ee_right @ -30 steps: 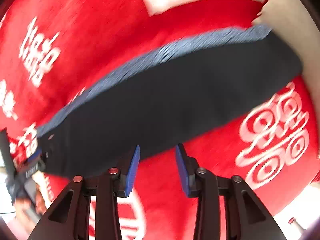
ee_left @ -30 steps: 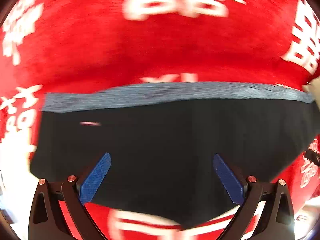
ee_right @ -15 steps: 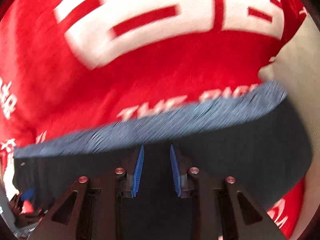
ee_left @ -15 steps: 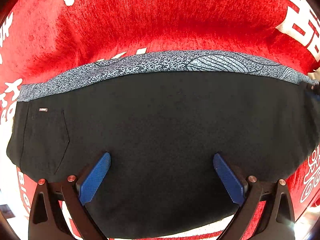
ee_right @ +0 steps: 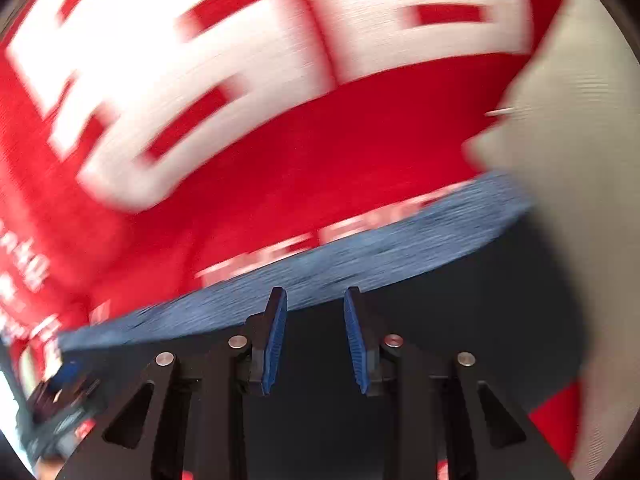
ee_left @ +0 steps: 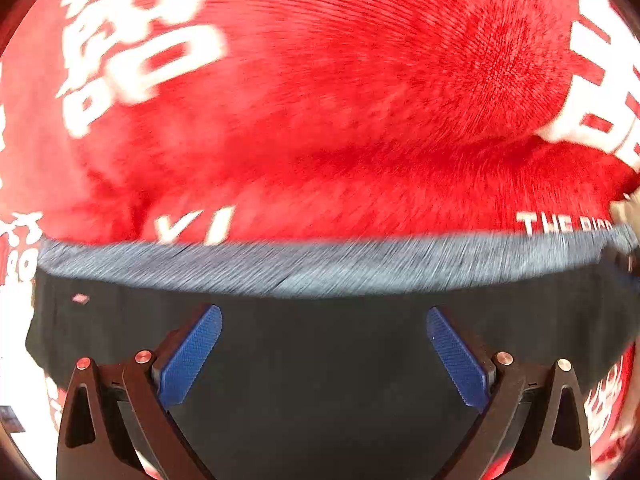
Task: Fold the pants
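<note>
Red woven cloth with white lettering (ee_left: 360, 120)
Black pants with grey patterned waistband (ee_left: 320, 360) lie flat directly on it.

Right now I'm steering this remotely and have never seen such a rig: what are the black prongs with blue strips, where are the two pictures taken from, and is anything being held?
There is no robot arm. A person carries a two-finger gripper in each hand, and each gripper has a camera looking down along its fingers.

The left gripper shows in the left wrist view and the right gripper in the right wrist view. The blue strips are their grip pads.

Below lie the black pants, with a grey-blue patterned waistband, spread on a red cloth with white lettering.

The left jaws stand wide open over the pants. The right jaws are narrower and opening, just above the waistband. Nothing is held. Both pictures are motion-blurred.
</note>
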